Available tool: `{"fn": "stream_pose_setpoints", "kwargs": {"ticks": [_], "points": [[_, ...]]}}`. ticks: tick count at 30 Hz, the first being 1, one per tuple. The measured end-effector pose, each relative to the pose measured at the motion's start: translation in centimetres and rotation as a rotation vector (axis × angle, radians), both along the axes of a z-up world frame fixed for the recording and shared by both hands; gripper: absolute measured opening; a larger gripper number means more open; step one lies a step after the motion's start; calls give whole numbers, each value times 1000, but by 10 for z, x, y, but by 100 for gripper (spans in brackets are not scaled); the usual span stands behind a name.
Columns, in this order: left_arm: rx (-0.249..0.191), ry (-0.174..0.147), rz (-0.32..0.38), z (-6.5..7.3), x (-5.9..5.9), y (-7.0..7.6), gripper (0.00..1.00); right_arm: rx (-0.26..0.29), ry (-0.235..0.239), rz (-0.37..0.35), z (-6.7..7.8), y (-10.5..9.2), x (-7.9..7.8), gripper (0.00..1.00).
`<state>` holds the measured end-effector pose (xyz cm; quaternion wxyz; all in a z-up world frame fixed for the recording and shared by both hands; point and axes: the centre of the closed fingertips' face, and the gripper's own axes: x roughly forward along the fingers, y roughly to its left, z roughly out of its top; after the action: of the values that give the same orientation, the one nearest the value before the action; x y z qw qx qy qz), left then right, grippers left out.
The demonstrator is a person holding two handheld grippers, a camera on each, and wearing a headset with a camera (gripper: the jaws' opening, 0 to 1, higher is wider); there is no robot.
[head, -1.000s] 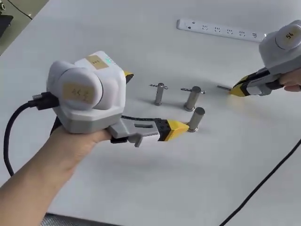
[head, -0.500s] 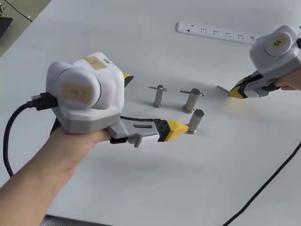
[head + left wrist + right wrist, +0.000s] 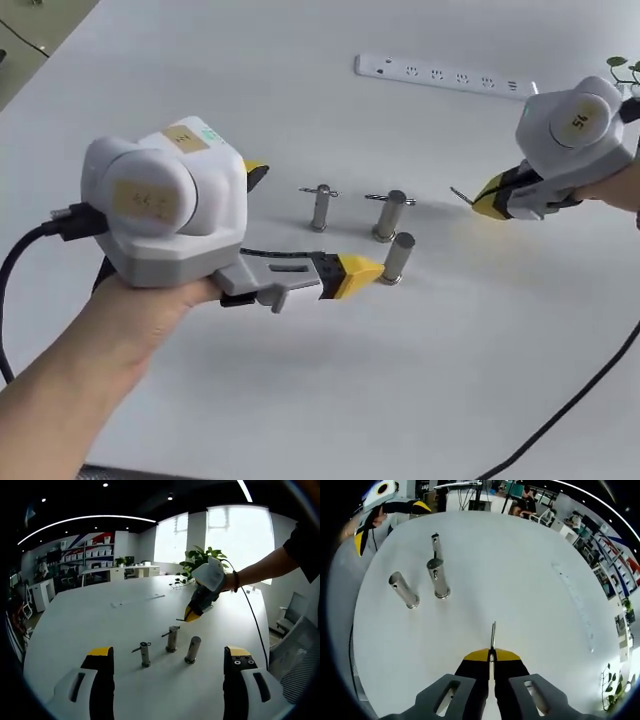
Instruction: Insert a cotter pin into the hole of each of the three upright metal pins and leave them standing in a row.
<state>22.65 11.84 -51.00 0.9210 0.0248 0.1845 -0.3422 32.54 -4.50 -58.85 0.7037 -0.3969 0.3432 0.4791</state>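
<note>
Right tool [image 3: 491,655] clamped on thin silver cotter pin [image 3: 493,635], rear end hidden; bare grey upright metal pin [image 3: 397,257] well apart. Left tool [image 3: 168,655] wide open, empty.

A pale tan, rounded paper sticker [image 3: 578,122] on the light grey housing of the right tool [image 3: 478,199] carries a dark handwritten two-digit number. Its first digit reads as 5, and the second is too blurred to settle. The left tool [image 3: 307,220] bears two similar tan stickers: a rectangular one on the top of its housing [image 3: 184,138], with a small green mark [image 3: 209,130] just beside it, and a second on the rounded end facing the person [image 3: 140,198]. Both show faint dark handwriting, too smeared to read.
</note>
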Motion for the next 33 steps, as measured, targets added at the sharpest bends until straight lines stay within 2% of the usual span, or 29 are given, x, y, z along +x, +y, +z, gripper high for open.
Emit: {"fn": "stream_pose_setpoints", "kwargs": {"ticks": [4,8,10,13,16,20,26,30,32,33], "points": [[-21,-12,0,5,0,-1,86,13,-27,50,11,7,-13,0],[-42,-6,-9,6,-1,-5,83,37,-65,95,22,16,-26,0],[-43,-2,-13,5,-2,-7,82,41,-76,112,24,19,-27,0],[-51,25,-24,2,-7,-12,78,66,-105,147,38,29,-40,0],[-62,36,-31,2,-8,-15,73,94,-122,167,50,38,-50,0],[-115,58,-31,7,-8,-21,66,114,-157,212,63,51,-64,0],[-179,101,-6,11,-5,-24,56,135,-173,266,73,64,-85,0],[-225,117,-10,18,-5,-28,49,148,-182,293,78,71,-95,0],[-247,136,-14,19,-6,-30,44,145,-192,313,80,75,-100,0],[-253,150,-15,19,-7,-31,42,145,-197,325,80,75,-97,0]]}}
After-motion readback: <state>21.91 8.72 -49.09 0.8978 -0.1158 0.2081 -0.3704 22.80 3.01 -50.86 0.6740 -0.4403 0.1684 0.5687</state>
